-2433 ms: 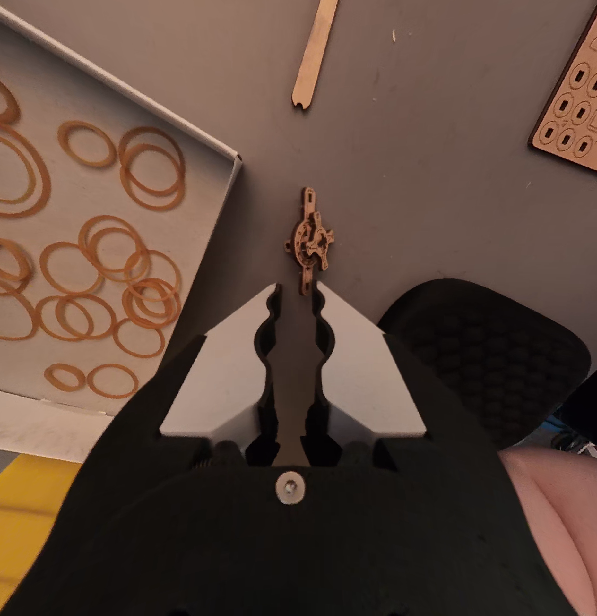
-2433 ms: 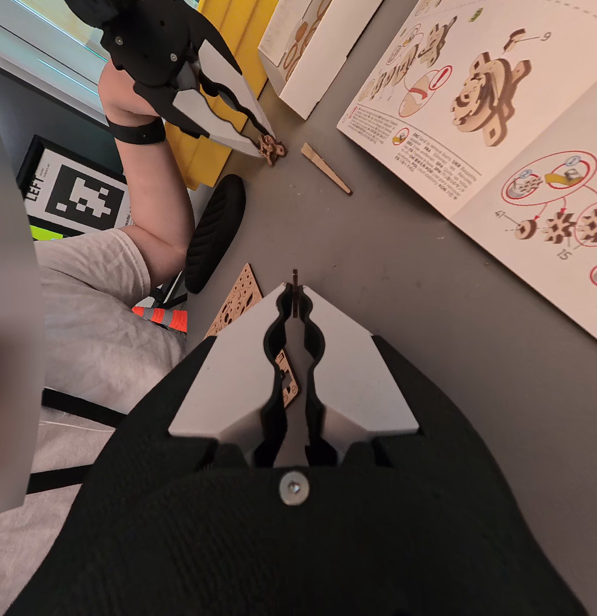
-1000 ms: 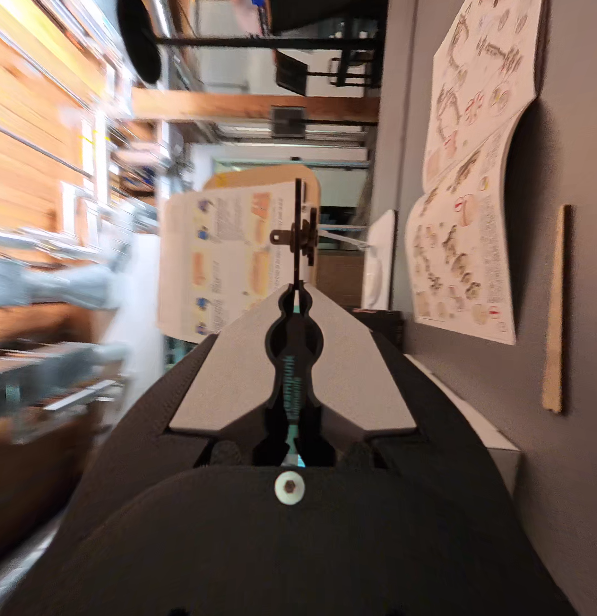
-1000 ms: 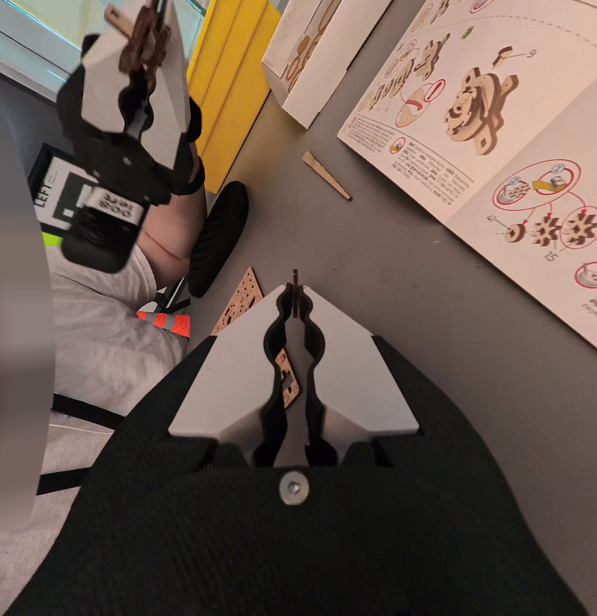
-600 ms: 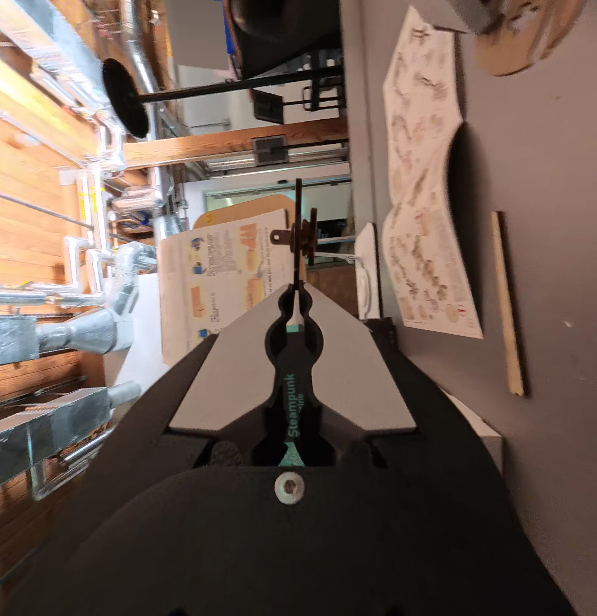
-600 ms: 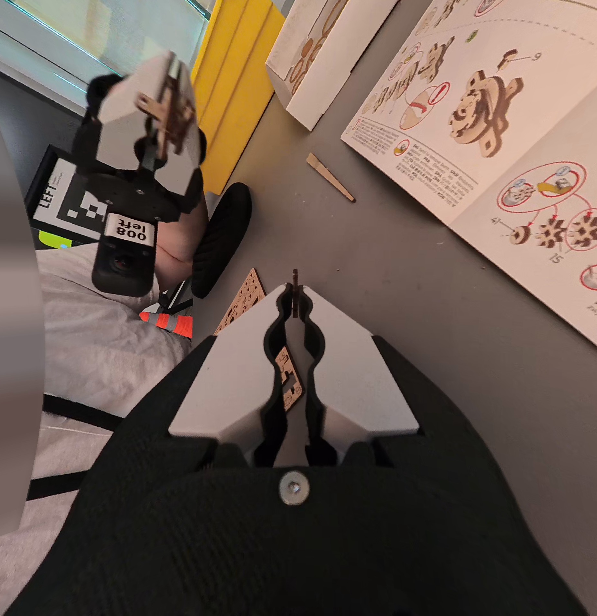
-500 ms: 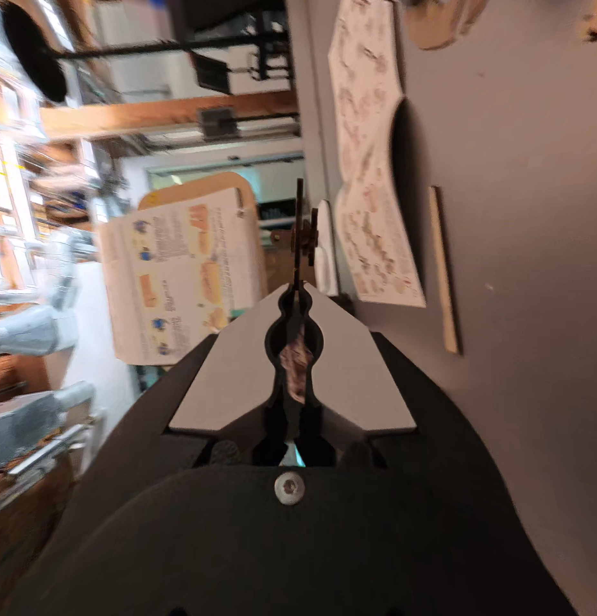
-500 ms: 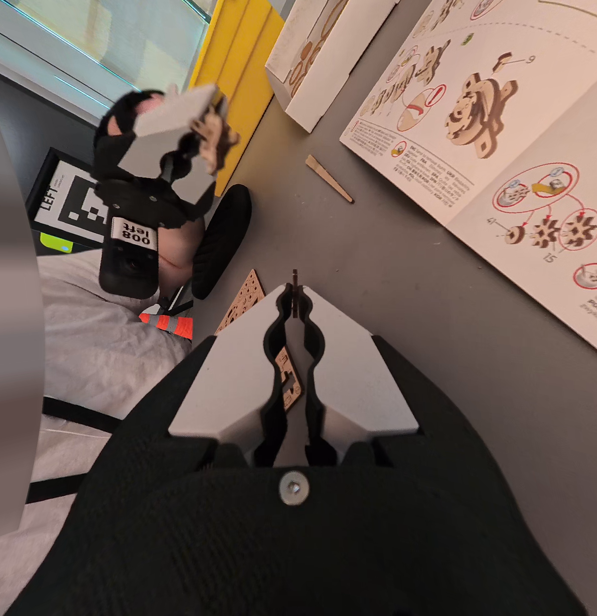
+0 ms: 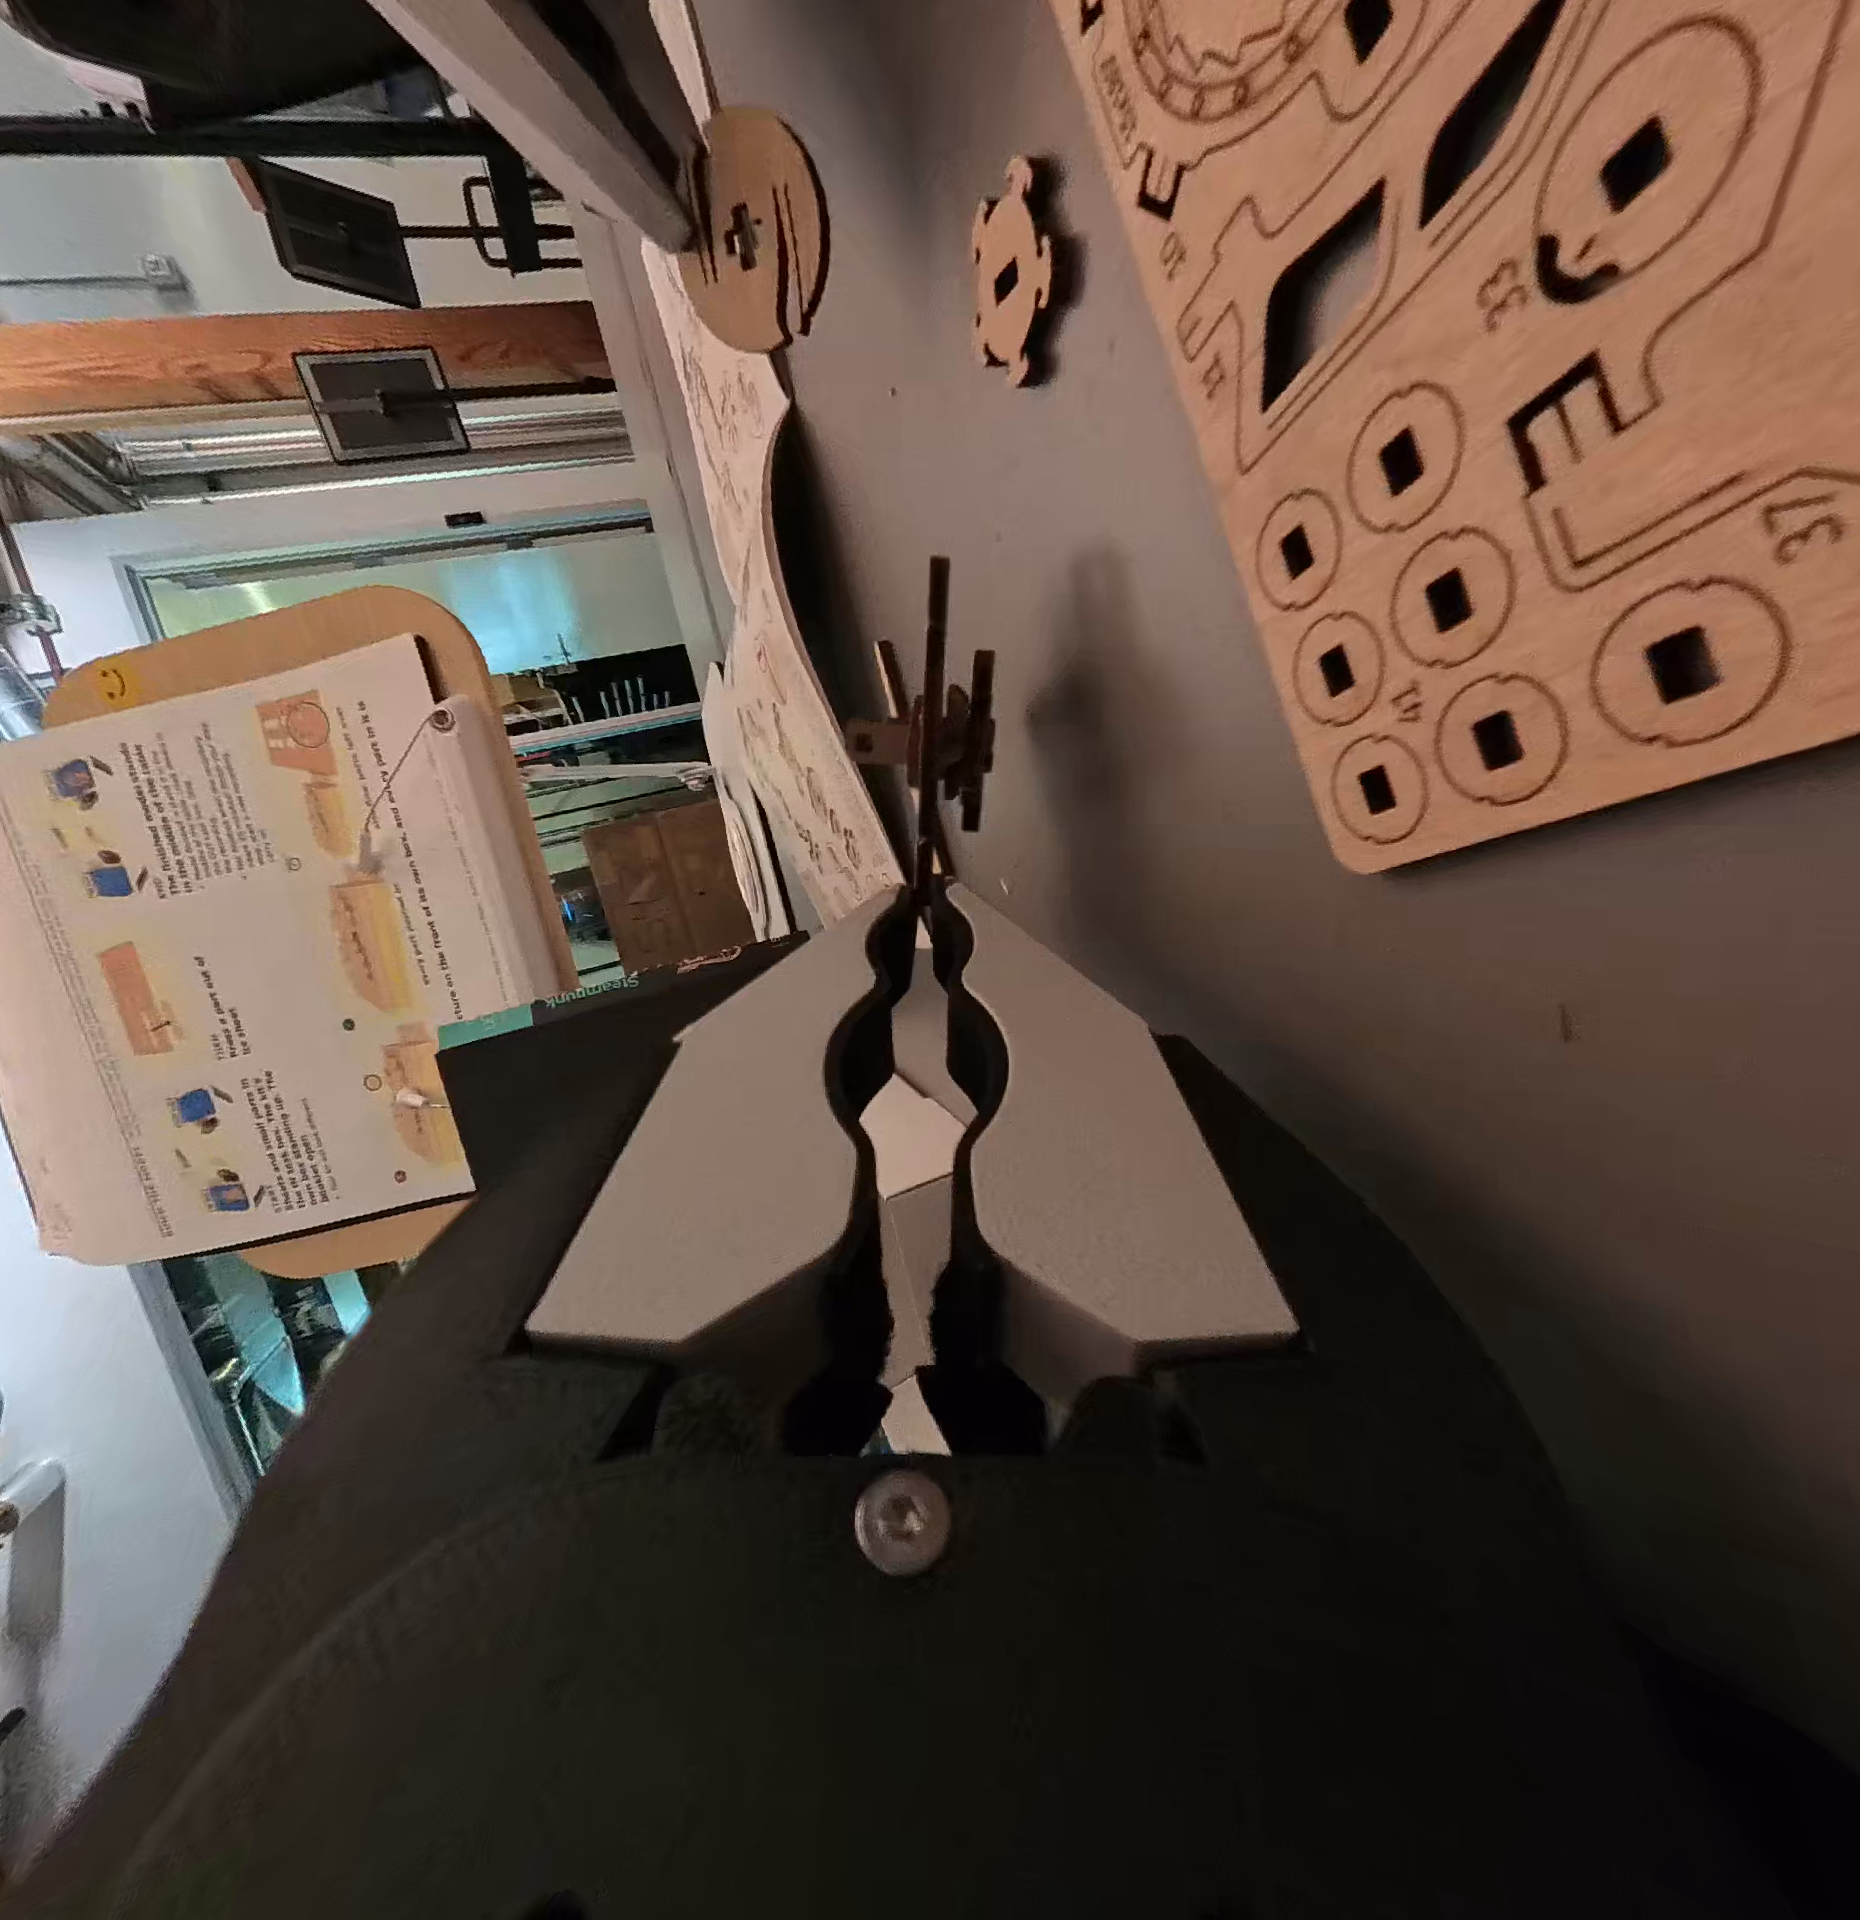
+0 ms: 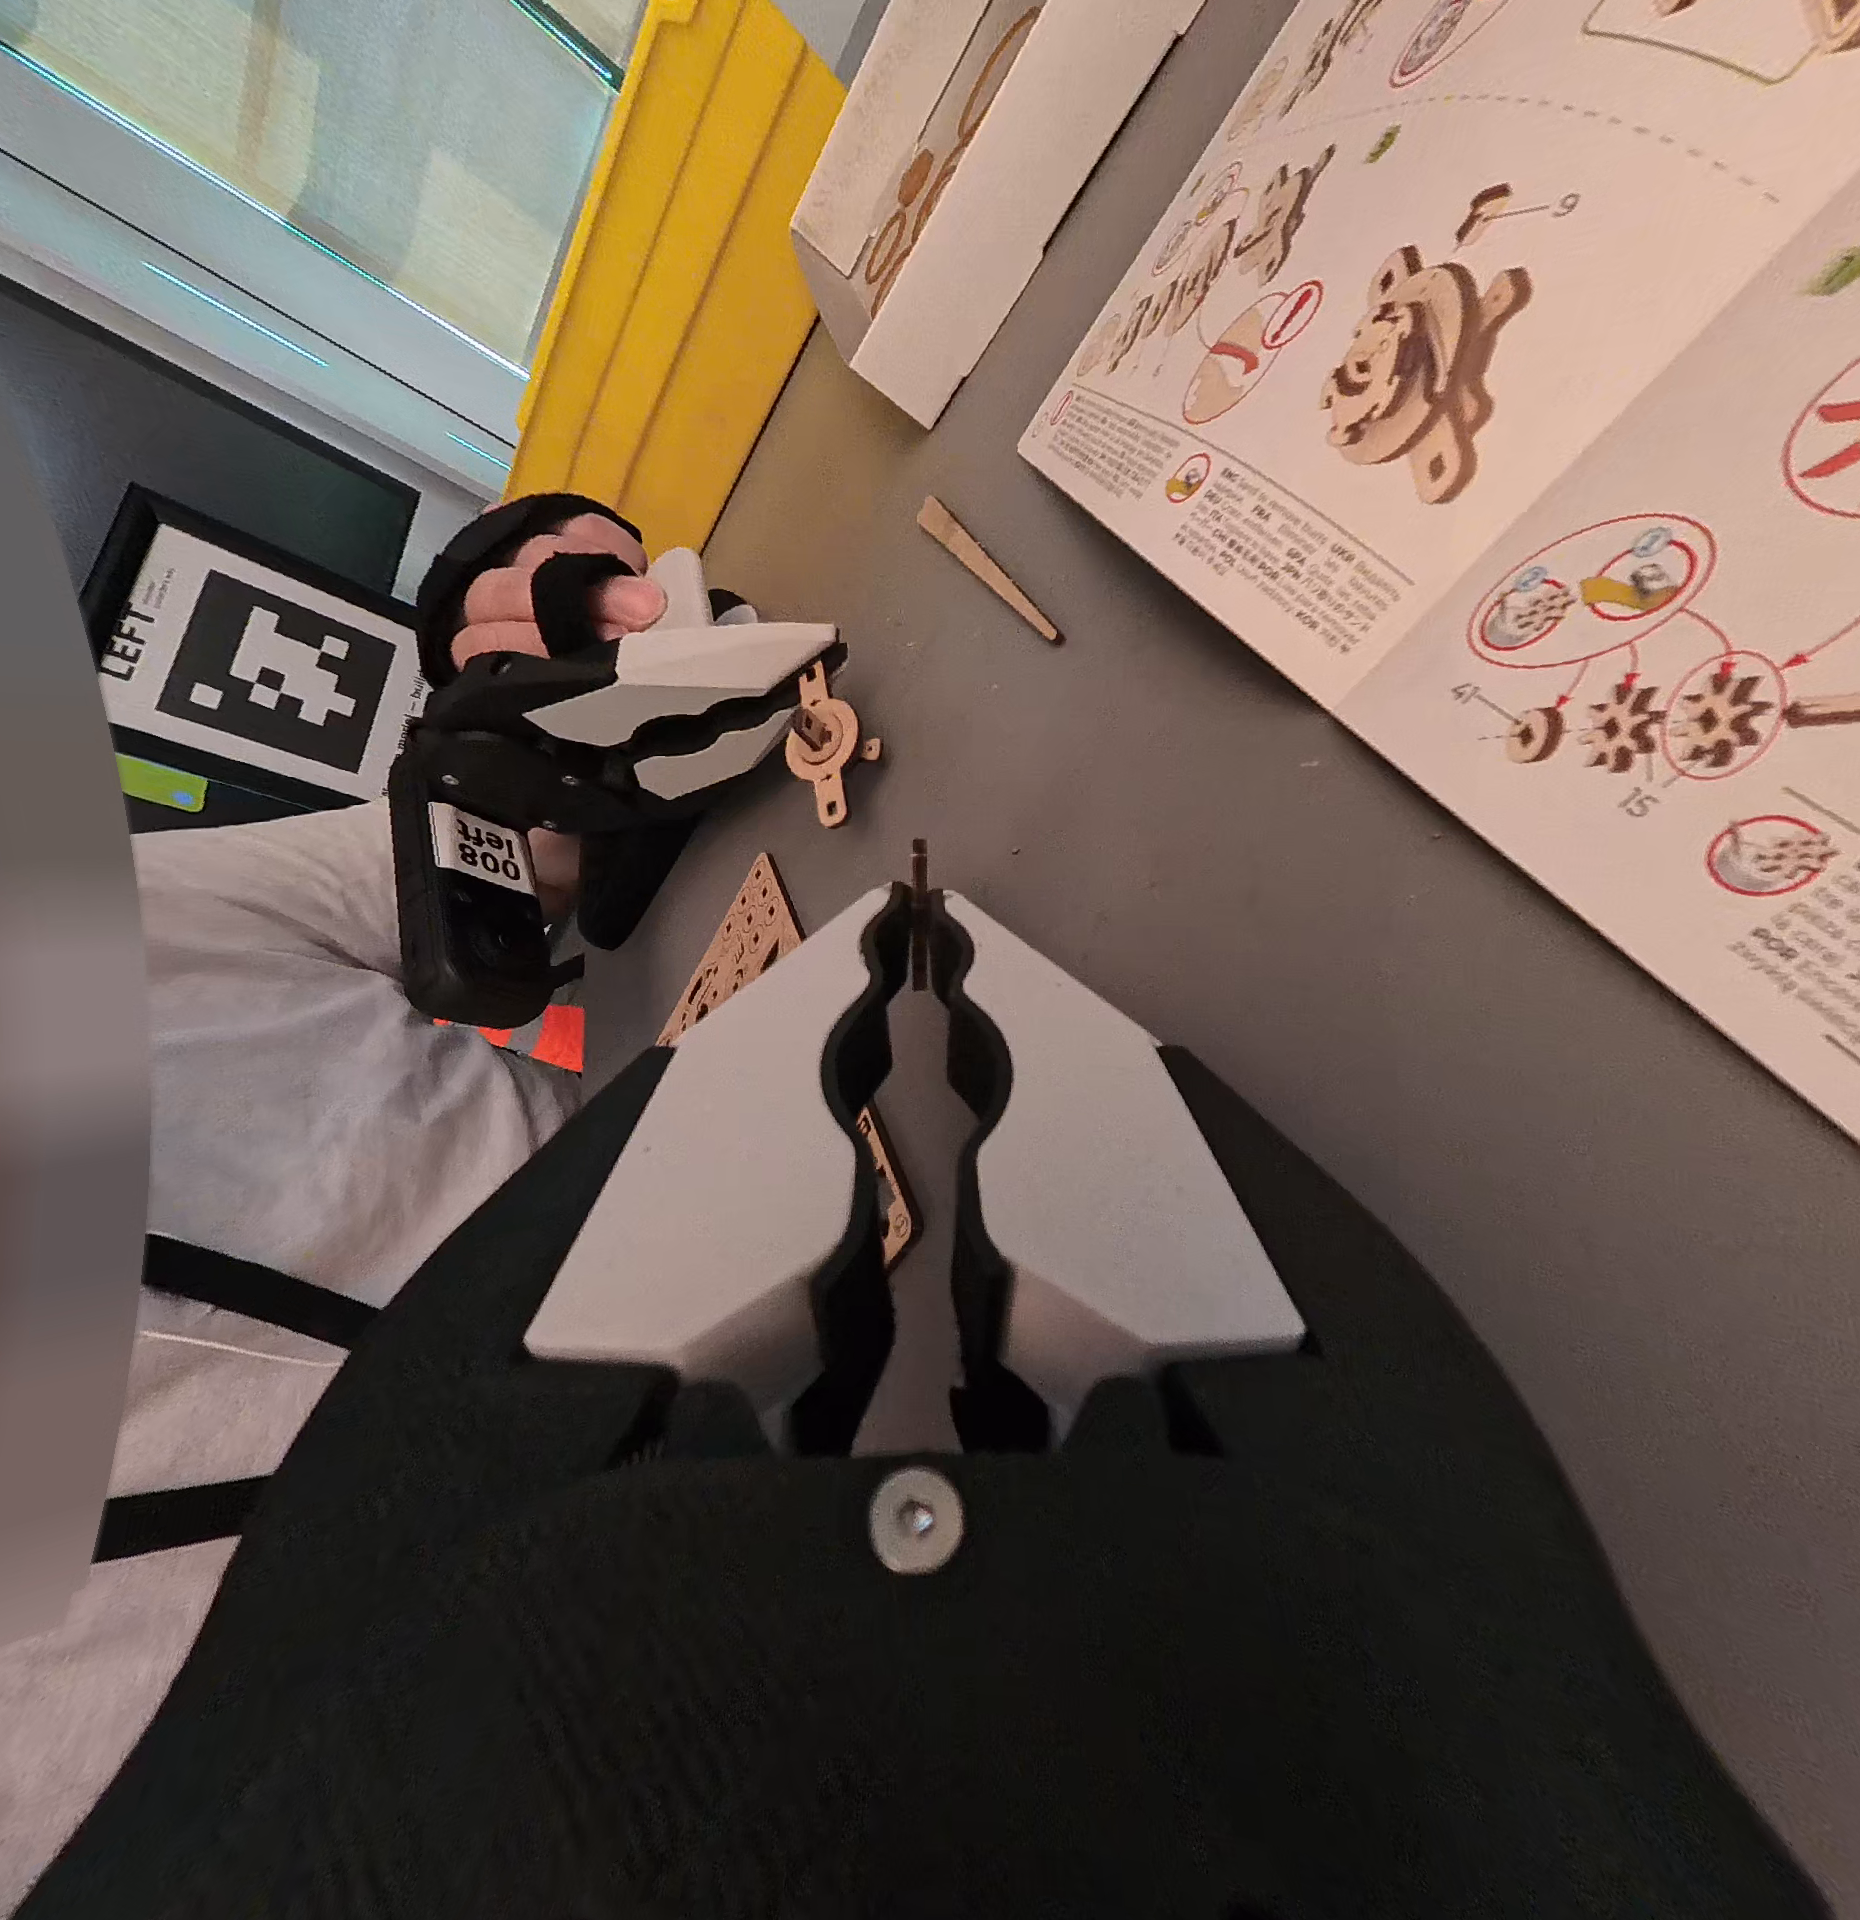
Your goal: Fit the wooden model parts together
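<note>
Swung down since a second ago: left claw (image 9: 924, 902), then raised and aimed across the room, now low and turned on its side close to the grey counter (image 9: 1425, 1143). Still pinched tight on the small wooden assembly (image 9: 931, 727), a thin plate seen edge-on with a toothed wheel and a stub axle threaded through it, casting a shadow on the counter just beside it.

Hardly moved: right claw (image 10: 918, 902), closed on a thin wooden disc (image 10: 918, 914) that shows only as a dark edge poking past the tips.

Given by the left wrist view alone: that same disc (image 9: 760, 229) face-on, round with a cross-shaped slot, clamped at the tip of the right claw (image 9: 687, 223) at the upper edge; a loose gear-shaped piece (image 9: 1012, 278) lying flat on the counter near it; a laser-cut plywood sheet (image 9: 1528, 499) with several shapes already punched out; a white printed sheet (image 9: 230, 935) standing off in the background (sharp now, smeared before).

Given by the right wrist view alone: the left claw (image 10: 801, 696) from outside, gripped by a hand (image 10: 552, 603) in a black fingerless glove, with the wooden assembly (image 10: 824, 750) at its tip, close over the counter; the open instruction booklet (image 10: 1477, 468) spread flat; a slim wooden wedge (image 10: 988, 569) between booklet and hand; a white box (image 10: 957, 208) and a yellow bin (image 10: 677, 281) at the far edge.
</note>
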A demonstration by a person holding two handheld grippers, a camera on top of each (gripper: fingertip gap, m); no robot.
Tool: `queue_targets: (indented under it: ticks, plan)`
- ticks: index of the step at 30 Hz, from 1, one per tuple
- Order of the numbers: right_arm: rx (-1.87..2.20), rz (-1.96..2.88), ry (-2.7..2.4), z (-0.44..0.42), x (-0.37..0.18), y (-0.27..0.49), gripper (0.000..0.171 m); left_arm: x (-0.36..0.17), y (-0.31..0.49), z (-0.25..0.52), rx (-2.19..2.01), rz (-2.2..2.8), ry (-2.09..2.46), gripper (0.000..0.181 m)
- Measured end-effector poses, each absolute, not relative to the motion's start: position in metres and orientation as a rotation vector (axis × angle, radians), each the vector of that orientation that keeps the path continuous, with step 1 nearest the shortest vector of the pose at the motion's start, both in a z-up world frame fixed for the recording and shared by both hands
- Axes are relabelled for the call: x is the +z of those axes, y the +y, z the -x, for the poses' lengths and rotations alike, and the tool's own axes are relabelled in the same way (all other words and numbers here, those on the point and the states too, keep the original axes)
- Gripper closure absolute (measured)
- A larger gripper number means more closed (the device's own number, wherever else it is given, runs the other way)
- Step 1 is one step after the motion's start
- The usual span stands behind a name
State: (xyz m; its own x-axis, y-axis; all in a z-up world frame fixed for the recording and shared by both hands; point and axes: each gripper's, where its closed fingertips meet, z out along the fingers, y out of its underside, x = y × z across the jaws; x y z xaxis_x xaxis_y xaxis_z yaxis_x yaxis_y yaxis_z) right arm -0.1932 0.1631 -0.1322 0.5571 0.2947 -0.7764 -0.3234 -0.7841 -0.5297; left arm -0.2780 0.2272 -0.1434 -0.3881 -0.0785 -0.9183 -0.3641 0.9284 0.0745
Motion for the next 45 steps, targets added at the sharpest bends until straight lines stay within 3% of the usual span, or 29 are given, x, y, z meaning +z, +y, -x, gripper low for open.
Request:
queue_targets:
  ticks: [10,18,21,34,45]
  plan:
    - [1.241,2.147,-0.004,0.200,-0.131,0.160,0.169,-0.159,0.228,0.283,0.277,0.363,2.042,0.180]
    - [1.242,2.145,-0.005,0.200,-0.130,0.160,0.170,-0.155,0.229,0.300,-0.109,0.759,2.149,0.163]
    - [1.243,2.145,-0.006,0.200,-0.130,0.160,0.170,-0.153,0.218,0.304,-0.427,0.972,2.204,0.145]
    - [1.247,2.149,-0.014,0.203,-0.130,0.161,0.170,-0.153,0.203,0.293,-0.929,1.142,2.264,0.160]
    - [1.245,2.152,-0.012,0.203,-0.131,0.161,0.170,-0.158,0.204,0.291,-0.858,1.117,2.269,0.174]
